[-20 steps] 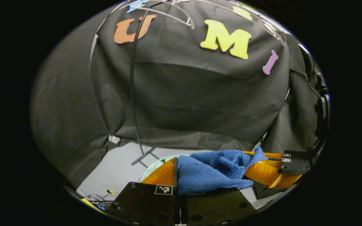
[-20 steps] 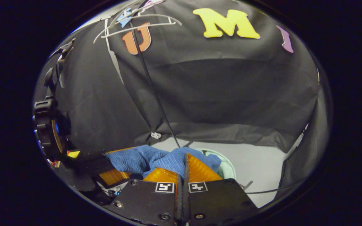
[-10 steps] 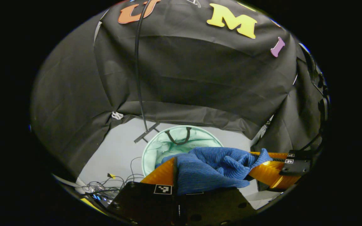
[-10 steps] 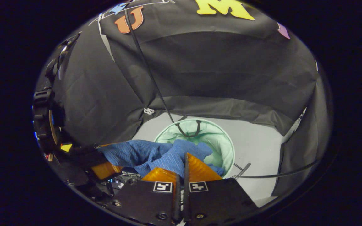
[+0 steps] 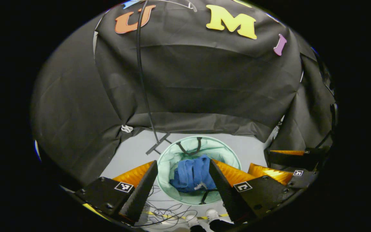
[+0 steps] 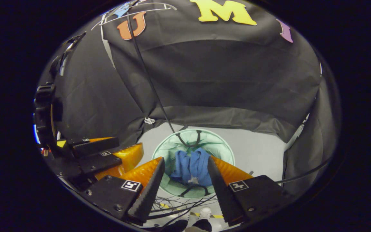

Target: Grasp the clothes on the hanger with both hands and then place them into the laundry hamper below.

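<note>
The clothes (image 5: 192, 174) lie in the hamper (image 5: 172, 154) on the floor — a crumpled blue knit heap with a small pale tag showing, resting against the near side of the pale green mesh. Both the left gripper (image 5: 183, 180) and the right gripper (image 6: 185, 178) hang above it with fingers spread wide and nothing between them. The drop looks done — I judge the task essentially complete, with only pulling the grippers away left.
</note>
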